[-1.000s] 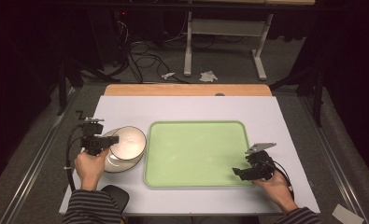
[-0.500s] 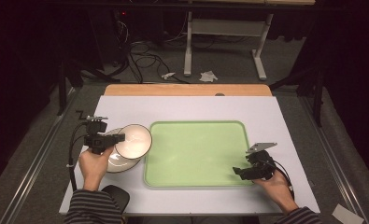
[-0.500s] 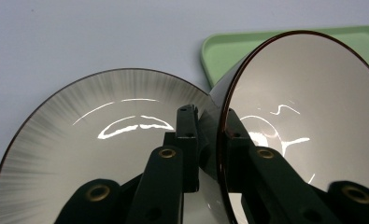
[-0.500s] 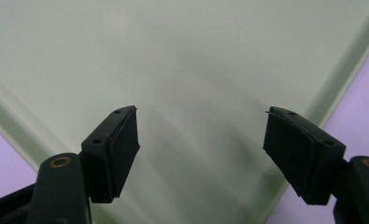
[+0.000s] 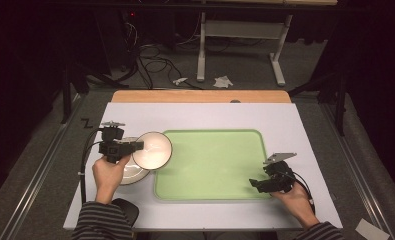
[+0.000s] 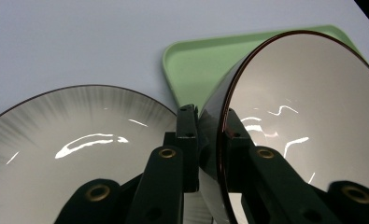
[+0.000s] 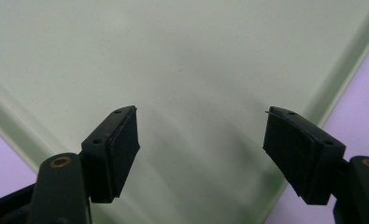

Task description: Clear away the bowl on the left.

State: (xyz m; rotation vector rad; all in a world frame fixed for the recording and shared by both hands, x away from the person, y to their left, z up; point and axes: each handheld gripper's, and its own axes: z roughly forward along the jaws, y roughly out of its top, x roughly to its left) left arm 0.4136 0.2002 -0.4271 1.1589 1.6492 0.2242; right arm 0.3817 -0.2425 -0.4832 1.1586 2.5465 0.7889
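High view: a white rectangular table (image 5: 205, 115) carries a pale green plastic tray (image 5: 210, 165) at its centre. At nine o'clock of the tray lies a white plate with grey-streaked rim (image 5: 130, 174). Above it, the left gripper (image 5: 135, 146) is clamped on the rim of a glossy white bowl with dark outside (image 5: 152, 150), tilted and off the plate, overlapping the tray's nine o'clock edge. The right gripper (image 5: 255, 183) rests at the tray's four o'clock corner, jaws wide apart and empty. Likely step: carrying the bowl onto the tray; next, levelling it and lowering before release.
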